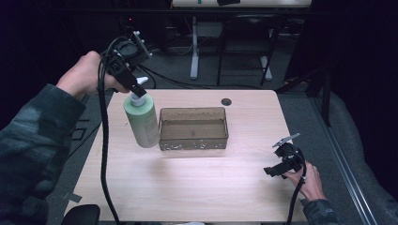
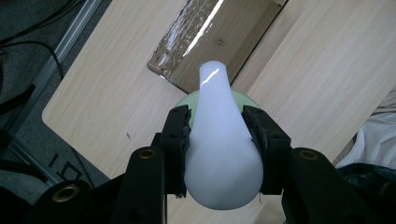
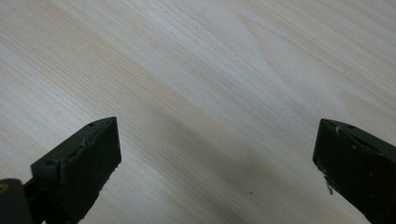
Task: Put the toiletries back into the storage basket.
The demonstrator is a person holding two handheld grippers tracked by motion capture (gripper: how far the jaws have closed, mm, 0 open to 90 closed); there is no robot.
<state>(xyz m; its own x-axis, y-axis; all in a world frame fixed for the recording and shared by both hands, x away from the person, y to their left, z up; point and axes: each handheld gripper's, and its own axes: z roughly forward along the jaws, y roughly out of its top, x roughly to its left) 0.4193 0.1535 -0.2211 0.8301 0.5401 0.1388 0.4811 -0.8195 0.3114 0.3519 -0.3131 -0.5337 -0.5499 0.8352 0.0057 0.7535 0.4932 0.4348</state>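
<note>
Your left gripper (image 1: pixel 137 87) has its jaws closed on the white pump head (image 2: pixel 219 140) of a pale green lotion bottle (image 1: pixel 142 121), and the bottle hangs from that grip, tilted, with its base just above or at the wooden table (image 1: pixel 197 187); you cannot tell from the high view whether it touches. In the left gripper view the pump head sits squarely between the two black jaws, its spout pointing away from you, with a sliver of the green bottle shoulder showing behind it. Just beyond the bottle, on the side away from your left hand (image 1: pixel 84 72), stands a clear brownish rectangular bin (image 1: pixel 193 128), close beside the bottle. Your right gripper (image 1: pixel 277 168) rests low near the table's right edge, well apart from the bottle and bin, its jaws spread wide with only bare wood between them.
</note>
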